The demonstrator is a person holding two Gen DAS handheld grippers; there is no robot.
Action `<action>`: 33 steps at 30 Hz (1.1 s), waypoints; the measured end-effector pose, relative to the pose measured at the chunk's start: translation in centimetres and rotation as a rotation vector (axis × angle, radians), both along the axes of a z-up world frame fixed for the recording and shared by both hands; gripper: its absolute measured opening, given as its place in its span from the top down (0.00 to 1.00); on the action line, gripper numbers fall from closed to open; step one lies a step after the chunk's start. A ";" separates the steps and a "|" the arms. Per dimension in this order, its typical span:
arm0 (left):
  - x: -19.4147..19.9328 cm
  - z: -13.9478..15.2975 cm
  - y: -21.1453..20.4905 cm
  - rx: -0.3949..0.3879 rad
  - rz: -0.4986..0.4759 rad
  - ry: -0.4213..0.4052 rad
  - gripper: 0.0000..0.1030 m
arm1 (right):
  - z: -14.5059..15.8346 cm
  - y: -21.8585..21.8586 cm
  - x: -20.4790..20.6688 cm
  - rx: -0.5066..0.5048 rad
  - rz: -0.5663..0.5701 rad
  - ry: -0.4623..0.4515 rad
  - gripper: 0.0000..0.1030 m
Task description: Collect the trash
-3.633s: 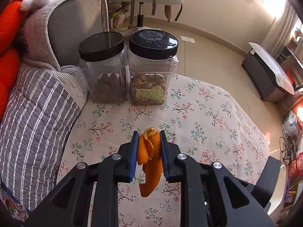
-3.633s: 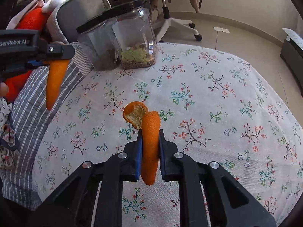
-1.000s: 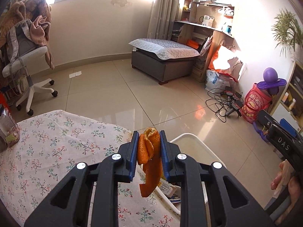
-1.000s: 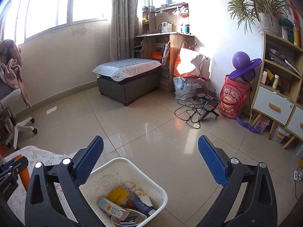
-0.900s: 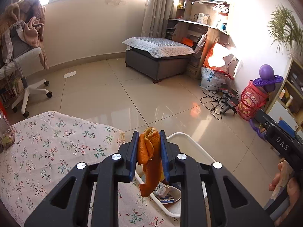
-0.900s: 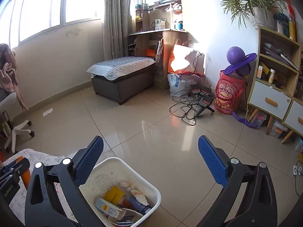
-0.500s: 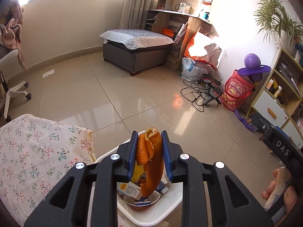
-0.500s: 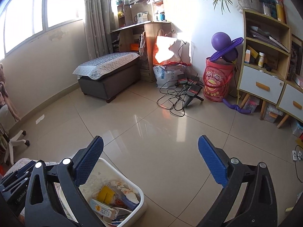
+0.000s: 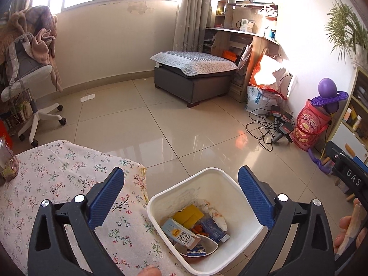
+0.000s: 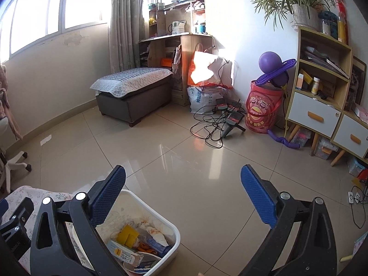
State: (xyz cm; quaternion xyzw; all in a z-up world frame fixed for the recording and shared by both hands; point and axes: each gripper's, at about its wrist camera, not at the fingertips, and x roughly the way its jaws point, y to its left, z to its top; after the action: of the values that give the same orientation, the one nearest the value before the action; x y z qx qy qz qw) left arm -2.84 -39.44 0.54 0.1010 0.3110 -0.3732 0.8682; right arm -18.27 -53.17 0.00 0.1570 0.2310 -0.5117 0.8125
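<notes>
Hanging directly above the white square plastic bin (image 9: 249,227), the left hand-held gripper (image 9: 181,199) has its blue-padded jaws spread wide with nothing between them, a stance that suits a drop straight into the opening below. Inside the bin lies the collected trash: a pale blue carton (image 9: 181,233), a yellow card piece (image 9: 188,214), crumpled white paper (image 9: 217,216) and small scraps of orange peel (image 9: 199,228) near the middle. The bin stands on the tiled floor (image 9: 179,138) just beside the corner of the desk with the floral cloth (image 9: 57,174), close enough, I judge, for waste to be carried over from the desk in one short swing. The right hand-held gripper (image 10: 184,195) is also fully open and empty; it sits to the right of the bin and looks out over bare floor, probably kept aside to leave the opening free. Well beyond the bin, a grey ottoman (image 9: 195,80) with a quilted cover stands against the wall. Whether any trash is left on the desk cannot be told from here.
</notes>
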 end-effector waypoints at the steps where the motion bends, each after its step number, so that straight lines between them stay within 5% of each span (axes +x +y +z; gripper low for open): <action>1: 0.1 0.1 0.7 0.006 0.016 -0.009 0.06 | 0.0 0.8 0.5 -0.011 0.017 0.013 0.07; 13: 1.4 0.9 11.4 -0.027 0.156 -0.016 0.06 | 0.4 12.1 3.0 -0.183 0.147 0.022 0.07; 33: 3.2 -0.3 24.8 0.015 0.383 -0.018 0.06 | -1.2 21.7 10.4 -0.092 0.459 0.043 0.07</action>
State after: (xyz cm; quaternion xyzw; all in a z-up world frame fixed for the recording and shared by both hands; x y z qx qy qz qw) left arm 0.39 -14.63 0.20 0.0500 0.3194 -0.1977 0.9254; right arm -7.88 -31.45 -1.25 0.0523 0.2543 -0.3268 0.9087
